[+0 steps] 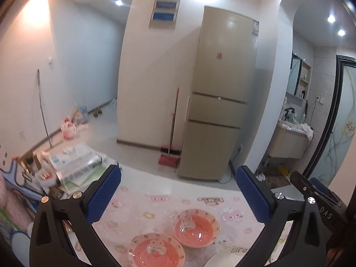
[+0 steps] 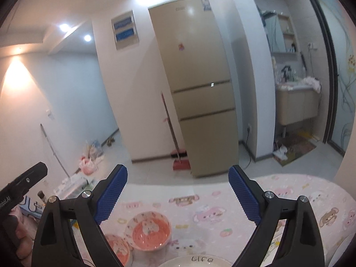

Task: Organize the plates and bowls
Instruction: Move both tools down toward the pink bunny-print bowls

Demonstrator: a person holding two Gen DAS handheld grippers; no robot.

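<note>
Both jaws are standing wide apart, gripping nothing: left gripper (image 1: 178,191) and right gripper (image 2: 178,191) are hovering over the pink cartoon-print tablecloth (image 2: 222,202), where two pink rabbit-patterned bowls (image 1: 196,227) (image 1: 156,249) are sitting beside a white lettered plate (image 2: 195,261).

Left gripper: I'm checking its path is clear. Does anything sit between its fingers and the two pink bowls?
Nothing: in the left wrist view, the open left gripper has only bare pink tablecloth before the far bowl and near bowl.

A beige refrigerator (image 1: 220,93) stands straight ahead. A red broom (image 1: 171,142) leans just left of it. A washbasin cabinet (image 1: 289,142) sits far right.
</note>
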